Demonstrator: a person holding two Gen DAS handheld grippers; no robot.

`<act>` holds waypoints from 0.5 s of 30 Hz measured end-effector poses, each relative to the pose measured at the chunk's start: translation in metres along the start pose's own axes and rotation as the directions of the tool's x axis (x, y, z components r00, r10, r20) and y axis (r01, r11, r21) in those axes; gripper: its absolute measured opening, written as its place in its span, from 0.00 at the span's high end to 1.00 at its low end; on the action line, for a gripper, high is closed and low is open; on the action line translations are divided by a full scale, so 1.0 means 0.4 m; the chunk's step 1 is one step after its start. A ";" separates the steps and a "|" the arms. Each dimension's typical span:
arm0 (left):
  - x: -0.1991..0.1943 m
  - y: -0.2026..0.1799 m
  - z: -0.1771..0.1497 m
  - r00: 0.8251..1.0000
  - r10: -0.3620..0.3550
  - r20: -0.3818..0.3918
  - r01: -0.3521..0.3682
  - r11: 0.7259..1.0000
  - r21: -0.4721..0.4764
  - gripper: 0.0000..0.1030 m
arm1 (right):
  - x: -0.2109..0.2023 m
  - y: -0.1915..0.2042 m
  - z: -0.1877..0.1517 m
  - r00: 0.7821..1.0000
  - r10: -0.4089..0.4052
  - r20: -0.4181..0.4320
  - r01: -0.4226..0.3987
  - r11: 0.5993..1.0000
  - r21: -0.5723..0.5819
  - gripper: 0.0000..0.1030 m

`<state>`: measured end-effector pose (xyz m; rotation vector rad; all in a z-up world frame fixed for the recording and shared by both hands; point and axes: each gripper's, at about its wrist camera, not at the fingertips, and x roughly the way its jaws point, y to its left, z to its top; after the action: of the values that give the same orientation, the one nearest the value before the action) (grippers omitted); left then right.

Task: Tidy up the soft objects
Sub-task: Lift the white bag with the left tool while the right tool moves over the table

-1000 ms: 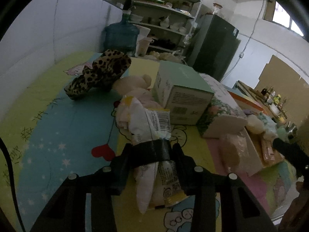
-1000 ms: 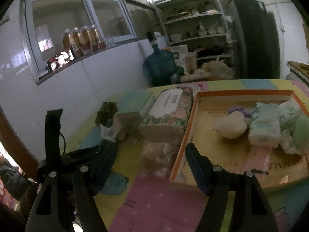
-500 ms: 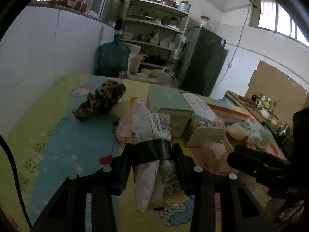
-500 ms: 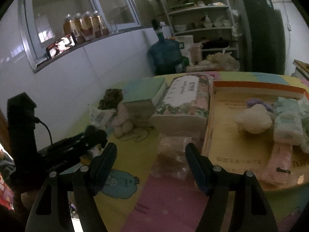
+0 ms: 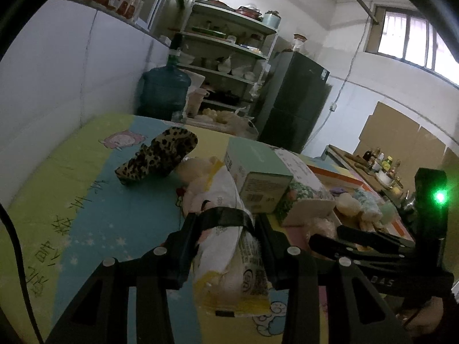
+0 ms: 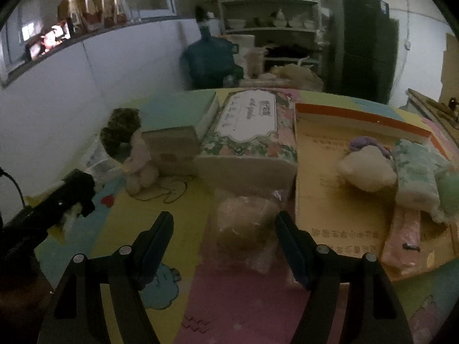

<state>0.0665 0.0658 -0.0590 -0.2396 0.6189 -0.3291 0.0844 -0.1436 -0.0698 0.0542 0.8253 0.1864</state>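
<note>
Across the cartoon-printed foam mat point(image 6: 183, 209), the left gripper point(image 5: 226, 223) clamped a crinkly white plastic packet point(image 5: 229, 255) aloft while the right gripper point(image 6: 223, 226), jaws wide, straddled a clear-bagged tan soft lump point(image 6: 243, 223) beside the orange-rimmed cardboard tray point(image 6: 338, 223), best squeezed gently mid-body.

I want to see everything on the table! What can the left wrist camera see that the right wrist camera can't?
Only the left wrist view shows the white snack bag squeezed in the left gripper, and the whole leopard-print slipper.

Only the right wrist view shows the open right gripper with the clear-wrapped tan bundle just ahead of its fingers, and the pink packet in the cardboard tray.

Both show the floral tissue pack, the mint-green box and the blue water jug.
</note>
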 end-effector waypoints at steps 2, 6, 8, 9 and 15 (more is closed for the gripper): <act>0.007 0.013 -0.002 1.000 -0.014 -0.011 0.014 1.000 -0.008 0.60 | 0.007 0.008 0.002 0.999 -0.032 -0.004 0.032 0.999 -0.015 0.28; 0.039 0.033 -0.009 0.997 -0.020 -0.073 0.019 1.000 -0.010 0.60 | 0.017 0.020 0.000 0.997 -0.082 -0.007 0.081 0.996 -0.044 0.28; 0.055 0.040 -0.013 0.994 -0.019 -0.103 0.019 1.000 -0.006 0.60 | 0.022 0.027 -0.001 0.994 -0.106 -0.010 0.105 0.993 -0.059 0.37; 0.063 0.041 -0.016 0.993 -0.017 -0.119 0.017 1.000 -0.002 0.60 | 0.026 0.030 -0.002 0.993 -0.120 -0.014 0.119 0.991 -0.065 0.51; 0.103 0.024 -0.022 0.978 0.017 -0.210 -0.007 0.999 0.049 0.60 | 0.028 0.023 -0.003 0.994 -0.110 -0.017 0.109 0.992 -0.056 0.55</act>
<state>0.0951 0.0584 -0.0906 -0.1561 0.8196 -0.3601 0.0897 -0.1327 -0.0776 -0.0445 0.8407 0.1058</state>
